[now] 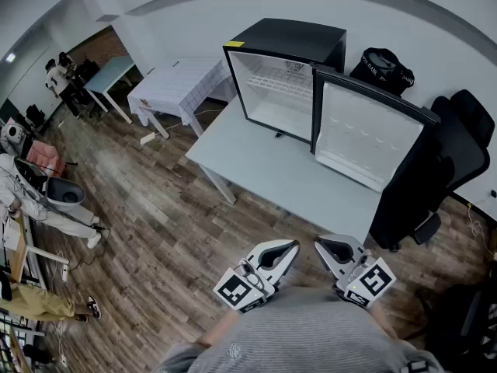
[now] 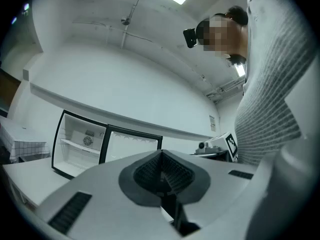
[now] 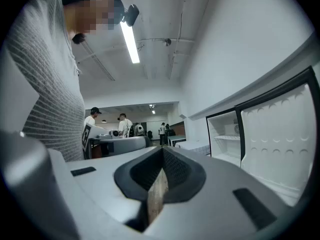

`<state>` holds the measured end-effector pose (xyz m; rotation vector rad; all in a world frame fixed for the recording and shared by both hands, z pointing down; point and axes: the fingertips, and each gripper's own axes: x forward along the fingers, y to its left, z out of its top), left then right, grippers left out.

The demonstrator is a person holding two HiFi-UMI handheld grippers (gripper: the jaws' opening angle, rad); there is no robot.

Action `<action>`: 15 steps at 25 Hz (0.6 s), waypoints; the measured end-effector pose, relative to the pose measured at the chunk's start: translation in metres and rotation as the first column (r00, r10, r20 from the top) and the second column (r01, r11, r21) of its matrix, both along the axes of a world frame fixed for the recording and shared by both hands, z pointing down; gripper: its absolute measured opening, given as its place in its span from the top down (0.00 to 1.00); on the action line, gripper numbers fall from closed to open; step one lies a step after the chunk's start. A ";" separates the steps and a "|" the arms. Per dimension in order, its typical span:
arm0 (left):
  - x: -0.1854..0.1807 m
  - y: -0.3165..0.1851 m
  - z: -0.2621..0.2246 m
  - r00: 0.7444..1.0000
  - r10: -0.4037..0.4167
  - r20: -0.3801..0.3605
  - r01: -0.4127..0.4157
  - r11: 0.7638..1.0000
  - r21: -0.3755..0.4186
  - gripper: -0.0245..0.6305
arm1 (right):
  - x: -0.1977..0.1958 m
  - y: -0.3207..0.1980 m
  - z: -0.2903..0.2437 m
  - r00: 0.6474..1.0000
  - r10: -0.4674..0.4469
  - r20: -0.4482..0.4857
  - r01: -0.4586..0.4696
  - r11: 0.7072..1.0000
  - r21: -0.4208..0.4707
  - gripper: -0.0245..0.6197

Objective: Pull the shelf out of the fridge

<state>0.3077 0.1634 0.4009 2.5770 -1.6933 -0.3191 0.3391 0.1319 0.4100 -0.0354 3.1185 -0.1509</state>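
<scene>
A small black fridge point(image 1: 289, 74) stands on a grey table point(image 1: 264, 169), its door point(image 1: 365, 134) swung wide to the right. Inside, a white wire shelf point(image 1: 281, 84) sits about halfway up; the same shelf point(image 2: 75, 145) shows in the left gripper view and, far off, in the right gripper view point(image 3: 227, 138). Both grippers hang close to my body, well short of the table. My left gripper point(image 1: 293, 246) is shut with nothing in it. My right gripper point(image 1: 318, 247) is shut and empty too, held level.
A black office chair point(image 1: 435, 177) stands right of the table, a dark bag point(image 1: 384, 70) behind the fridge door. A white table point(image 1: 180, 84) and a blue one point(image 1: 109, 74) stand at the back left. People are at the far left point(image 1: 58, 76). Wood floor point(image 1: 178, 239) lies before the table.
</scene>
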 end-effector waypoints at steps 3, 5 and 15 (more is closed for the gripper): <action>-0.004 0.004 -0.004 1.000 -0.006 0.001 0.006 1.000 0.008 0.95 | -0.003 0.006 -0.001 1.000 -0.012 -0.004 0.012 1.000 0.000 0.94; -0.005 0.007 -0.007 1.000 -0.008 0.004 0.008 1.000 0.019 0.95 | -0.005 0.009 -0.001 1.000 -0.017 -0.006 0.017 1.000 0.002 0.94; -0.007 0.014 -0.012 1.000 -0.019 0.010 0.019 0.999 0.041 0.95 | -0.008 0.015 -0.001 0.999 -0.034 -0.008 0.034 0.999 0.006 0.94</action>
